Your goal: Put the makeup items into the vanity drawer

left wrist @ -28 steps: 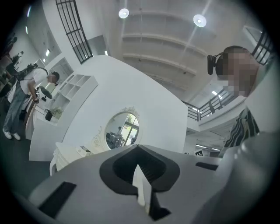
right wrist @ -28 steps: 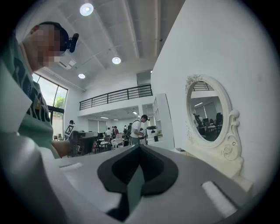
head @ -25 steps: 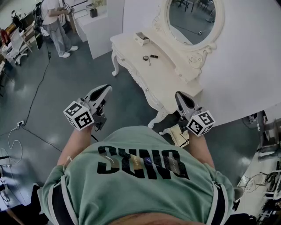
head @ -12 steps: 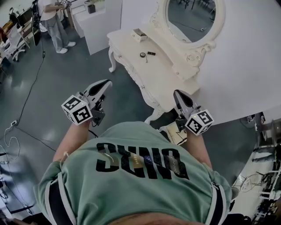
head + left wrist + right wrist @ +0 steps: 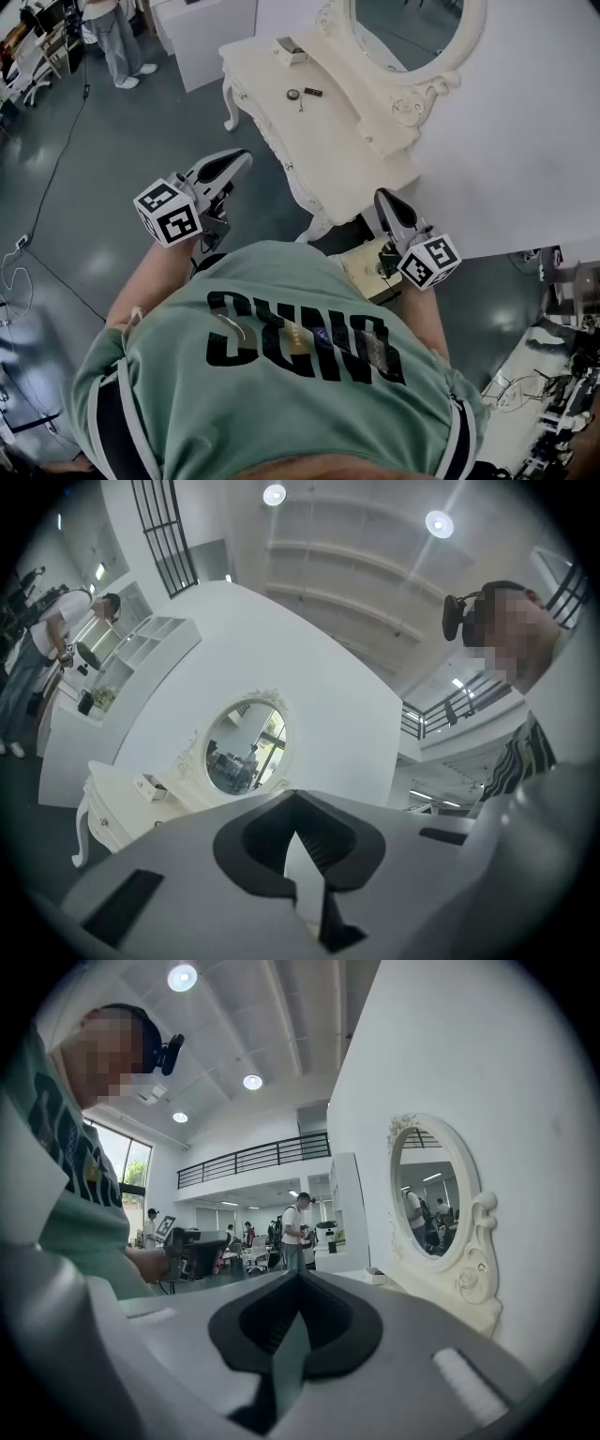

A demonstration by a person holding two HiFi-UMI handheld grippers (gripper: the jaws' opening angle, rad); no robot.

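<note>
The cream vanity table [image 5: 328, 141] with its oval mirror [image 5: 412, 28] stands ahead of me. On its top lie a small round compact [image 5: 292, 94], a short black item [image 5: 313, 92] and a thin dark stick [image 5: 300, 105]; a small box [image 5: 289, 51] sits at the far end. My left gripper [image 5: 236, 161] hovers over the floor left of the table, shut and holding nothing [image 5: 298, 803]. My right gripper [image 5: 384, 201] hangs off the table's near corner, also shut and holding nothing [image 5: 298, 1283]. No drawer front shows clearly.
A cream piece [image 5: 361, 267] sits low by the table's near leg, partly hidden behind my right gripper. A person [image 5: 111, 37] stands at the far left by a white cabinet [image 5: 211, 23]. Cables [image 5: 56, 178] run over the grey floor. A white wall [image 5: 525, 141] is on the right.
The vanity has come nearer and slid up and left in the head view. My left gripper has risen and swung toward the table. Both pairs of jaws stay shut.
</note>
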